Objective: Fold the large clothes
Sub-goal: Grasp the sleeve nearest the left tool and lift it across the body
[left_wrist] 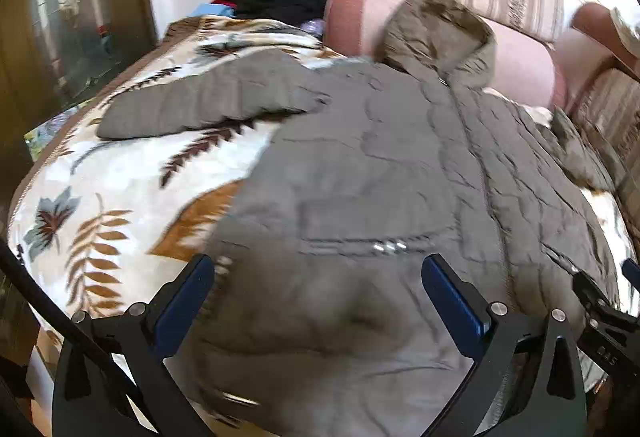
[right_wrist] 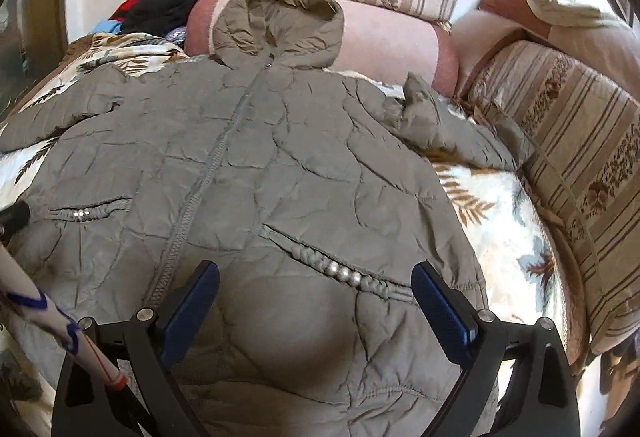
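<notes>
While the leaf-print blanket point(right_wrist: 500, 221) covers the bed, the grey quilted jacket point(right_wrist: 256, 165) lies spread front-up on it, hood point(right_wrist: 280, 21) against the pink bolster point(right_wrist: 384, 45). Left gripper point(left_wrist: 318, 269) hovers over the jacket's hem, jaws spread, grasping nothing. Right gripper point(right_wrist: 316, 279) likewise, jaws released, near the pocket zip point(right_wrist: 340, 269).

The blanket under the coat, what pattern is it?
Brown leaves on white blanket, clearest in the left wrist view.
</notes>
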